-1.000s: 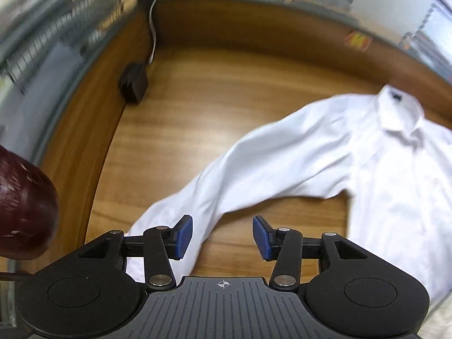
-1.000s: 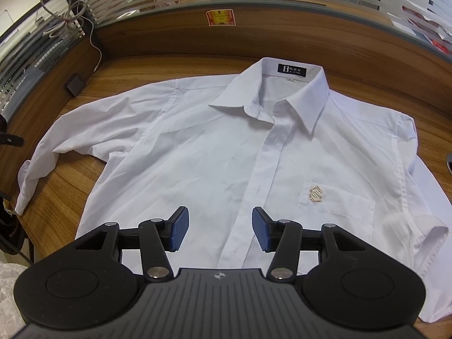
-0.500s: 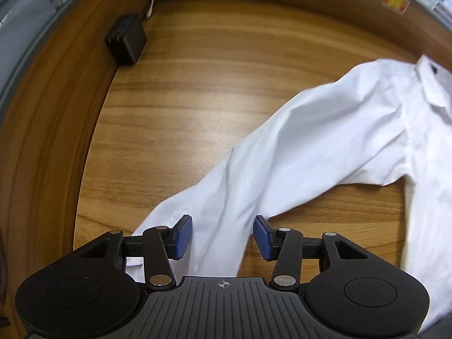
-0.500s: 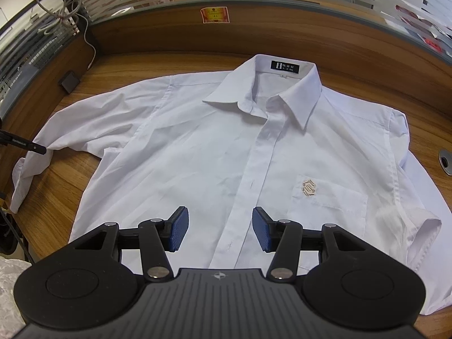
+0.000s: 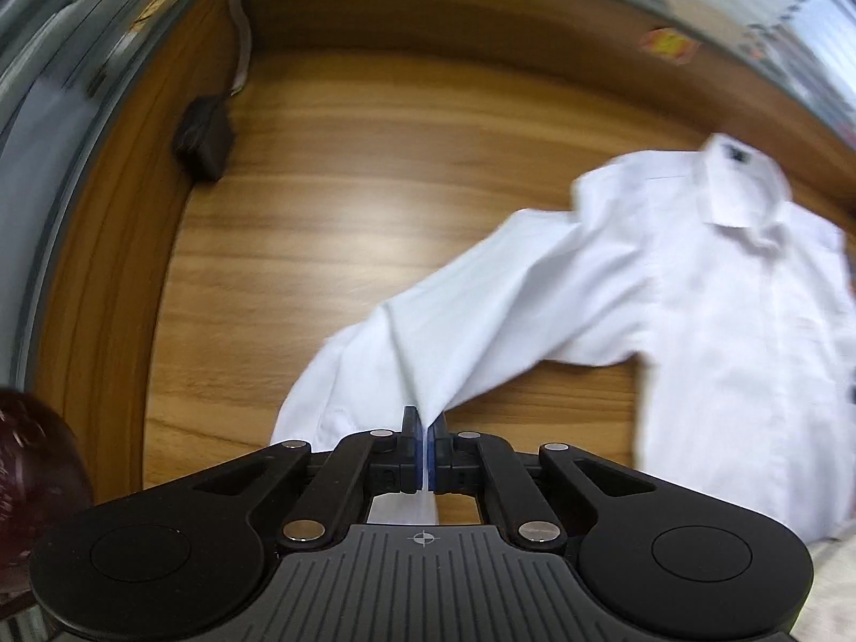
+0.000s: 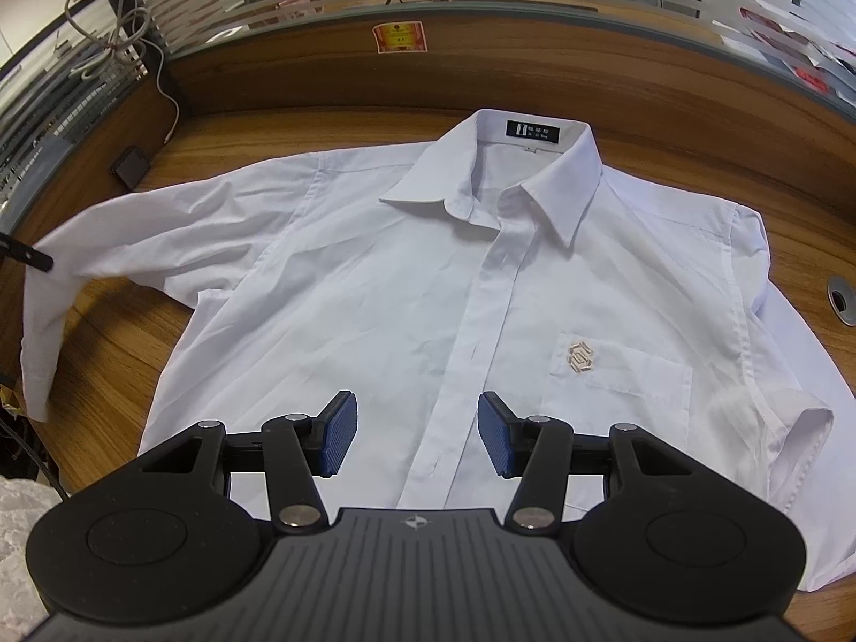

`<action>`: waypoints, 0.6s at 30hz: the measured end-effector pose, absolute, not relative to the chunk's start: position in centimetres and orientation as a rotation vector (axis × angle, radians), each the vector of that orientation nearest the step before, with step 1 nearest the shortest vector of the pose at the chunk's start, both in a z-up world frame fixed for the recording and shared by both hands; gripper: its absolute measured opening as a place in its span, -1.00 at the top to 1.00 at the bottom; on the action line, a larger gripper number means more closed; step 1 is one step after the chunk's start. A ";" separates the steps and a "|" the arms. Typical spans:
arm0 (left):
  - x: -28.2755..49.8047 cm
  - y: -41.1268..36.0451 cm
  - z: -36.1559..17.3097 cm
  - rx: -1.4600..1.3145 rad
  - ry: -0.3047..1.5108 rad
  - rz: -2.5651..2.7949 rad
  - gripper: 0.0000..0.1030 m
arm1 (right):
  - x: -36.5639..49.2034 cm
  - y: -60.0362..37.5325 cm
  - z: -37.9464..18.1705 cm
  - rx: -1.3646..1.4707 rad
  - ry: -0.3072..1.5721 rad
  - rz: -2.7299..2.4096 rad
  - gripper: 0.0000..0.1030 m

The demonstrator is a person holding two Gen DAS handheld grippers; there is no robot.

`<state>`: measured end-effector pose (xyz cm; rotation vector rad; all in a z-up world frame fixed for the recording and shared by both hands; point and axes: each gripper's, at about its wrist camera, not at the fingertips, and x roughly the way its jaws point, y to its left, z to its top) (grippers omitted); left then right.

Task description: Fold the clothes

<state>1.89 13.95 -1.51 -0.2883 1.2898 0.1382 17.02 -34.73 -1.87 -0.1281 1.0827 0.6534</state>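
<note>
Since the earlier frames, the left hand-held gripper (image 5: 425,441) has just closed its jaws, and a fold of the long left-side sleeve (image 5: 481,315) of the white cotton collared shirt (image 6: 428,289) is now pinched between its blue pads (image 5: 409,444). Sleeve cloth rises in a taut ridge from the pads toward the shoulder, while the cuff end droops to the wooden counter (image 5: 374,171) near its left edge. In the right wrist view the same sleeve (image 6: 134,235) shows lifted at the left, with a black finger tip (image 6: 29,257) against it.

Right hand-held gripper (image 6: 417,441) is unchanged: jaws stand moderately apart, nothing between the pads, poised above the lower placket of the shirt. Shirt lies face up at the counter's middle, collar toward the far edge, chest pocket with gold emblem (image 6: 580,358) on the right side. Small black box (image 5: 203,139) with a cable sits at the far left corner.
</note>
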 end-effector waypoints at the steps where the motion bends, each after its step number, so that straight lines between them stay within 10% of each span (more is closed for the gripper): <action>1: 2.3 13.6 -0.6 -0.307 1.289 0.108 0.93 | 17.0 -34.9 -1.7 -0.126 1.079 0.653 -0.09; 18: 11.8 0.1 6.1 -0.527 1.244 -0.316 0.93 | 15.8 -38.9 1.0 -0.038 1.003 0.622 -0.09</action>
